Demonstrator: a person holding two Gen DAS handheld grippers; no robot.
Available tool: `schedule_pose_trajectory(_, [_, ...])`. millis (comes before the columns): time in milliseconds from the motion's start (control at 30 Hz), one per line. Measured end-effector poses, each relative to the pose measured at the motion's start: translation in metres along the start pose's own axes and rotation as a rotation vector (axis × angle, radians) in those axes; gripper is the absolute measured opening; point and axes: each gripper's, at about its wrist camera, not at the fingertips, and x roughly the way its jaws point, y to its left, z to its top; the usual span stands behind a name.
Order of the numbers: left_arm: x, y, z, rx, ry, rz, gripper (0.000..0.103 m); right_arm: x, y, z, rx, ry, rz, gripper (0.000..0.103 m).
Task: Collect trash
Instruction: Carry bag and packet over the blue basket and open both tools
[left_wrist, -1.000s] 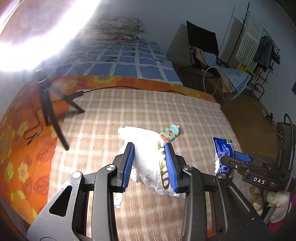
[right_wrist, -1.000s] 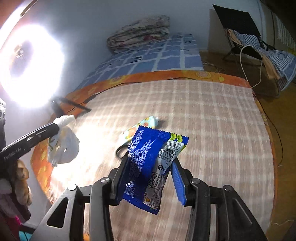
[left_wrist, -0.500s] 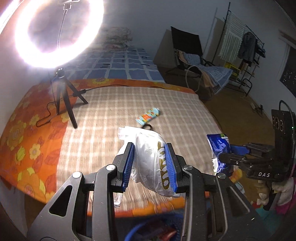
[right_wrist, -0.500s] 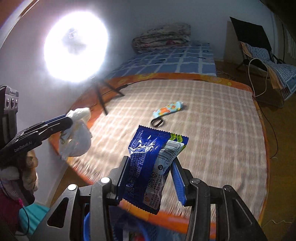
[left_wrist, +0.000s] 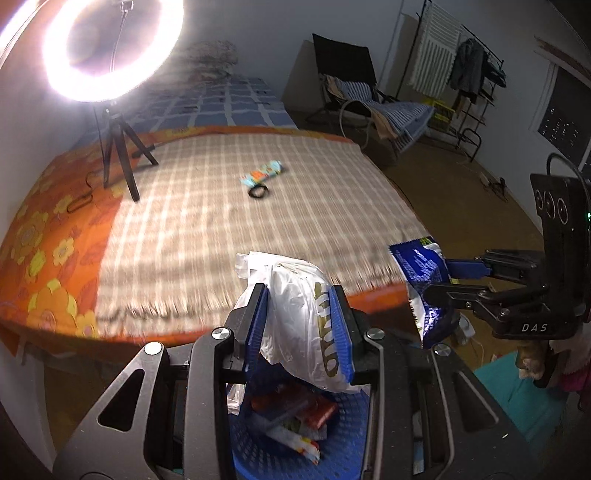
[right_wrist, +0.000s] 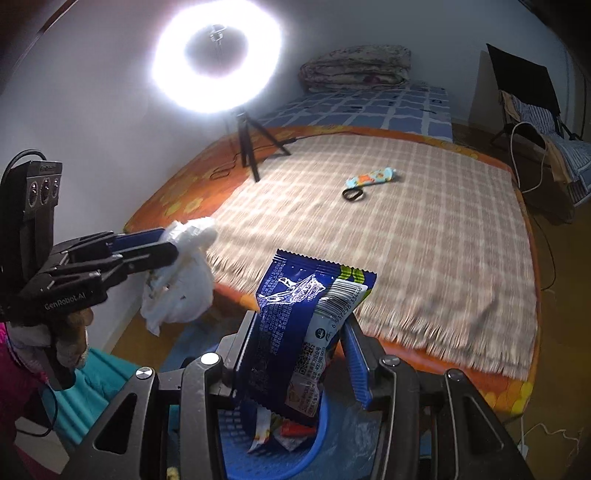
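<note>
Crinkly white plastic, the crumpled bag (left_wrist: 306, 325) sits clamped between the fingers of the left gripper (left_wrist: 300, 328), hanging partly below them; it looks light, soft and slippery, so a pinch across its bunched middle, as here, seems the surest hold. Beside it, to the right of those fingers, the right gripper (right_wrist: 301, 350) grasps a blue snack wrapper (right_wrist: 295, 332) upright between its fingers; the foil is thin, stiffish and likely near weightless, best held across its flat width. Directly beneath both pairs of fingers stands a blue mesh waste basket (left_wrist: 332, 435) with wrappers already in it, so both pieces look ready to drop. Ahead of the fingers, well apart on the checked bed cover (left_wrist: 221, 229), a small patterned wrapper (left_wrist: 263, 173) lies just beside a black hair tie (left_wrist: 258, 192), still to be collected. Beyond them a ring light (left_wrist: 110, 48) on its tripod stands on the bed's far left. Compared with a second ago, both grippers have drawn back from over the bed to its near edge, bringing the basket into view, with their grips unchanged.
</note>
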Motion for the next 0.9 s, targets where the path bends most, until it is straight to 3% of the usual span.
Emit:
schedule_pose_trajectory(500, [0.017,-0.019,-0.085,-0.006,0.141,-0.039,0.033,0.016,0.027,-0.068,-0.014,0.105,0.038,0.046])
schedule_pose_trajectory(900, [0.036,-0.014,-0.125,-0.022,0.234,-0.046,0.033,0.041,0.041,-0.099,-0.037,0.186,0.045,0.046])
